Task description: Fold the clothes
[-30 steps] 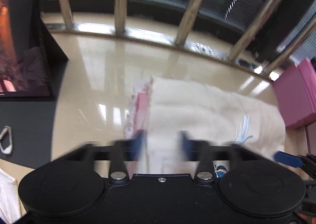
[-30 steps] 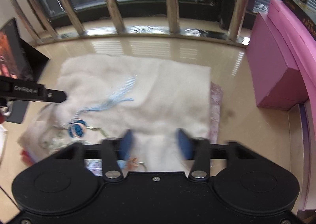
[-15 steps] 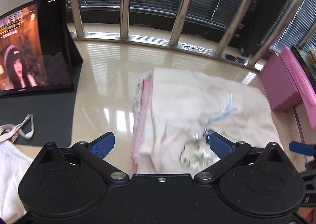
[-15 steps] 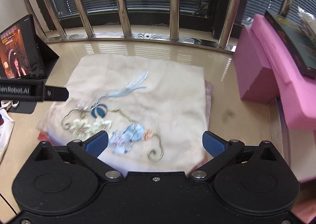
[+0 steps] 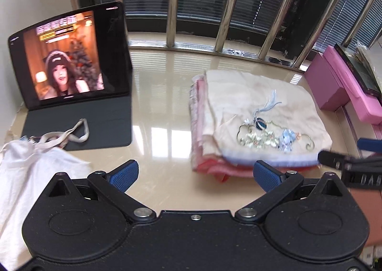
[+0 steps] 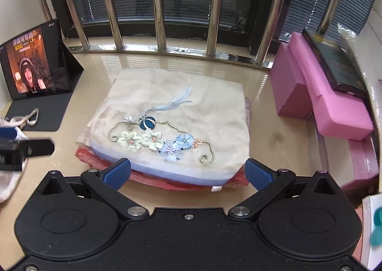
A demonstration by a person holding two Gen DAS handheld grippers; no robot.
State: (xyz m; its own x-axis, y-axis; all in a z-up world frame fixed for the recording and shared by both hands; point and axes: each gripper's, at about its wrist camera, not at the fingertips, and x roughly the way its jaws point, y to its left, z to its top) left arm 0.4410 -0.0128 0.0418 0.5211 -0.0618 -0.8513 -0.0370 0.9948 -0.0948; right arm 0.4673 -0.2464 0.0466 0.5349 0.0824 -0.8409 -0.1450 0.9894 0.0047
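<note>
The beige counter (image 6: pixel 281 142) is carrying everything, and the folded clothes (image 6: pixel 181 113) are lying as a neat stack near its middle, in front of the metal window bars (image 6: pixel 160 8). The top piece is cream with sewn flowers and a blue tassel, and pink and red layers are showing under its near edge. To the right, pink boxes (image 6: pixel 317 94) are standing just beside the stack. To the left, a tablet (image 5: pixel 69 56) is standing on its dark cover and is showing a video, and a white garment (image 5: pixel 28 170) is lying near it at the counter edge. The right gripper (image 6: pixel 188 175) is hovering low at the near edge of the stack, pointing forward over it, with its blue pads spread wide and holding nothing. The left gripper (image 5: pixel 195 173) is hovering over bare counter between the white garment and the stack, also opened wide and holding nothing.
</note>
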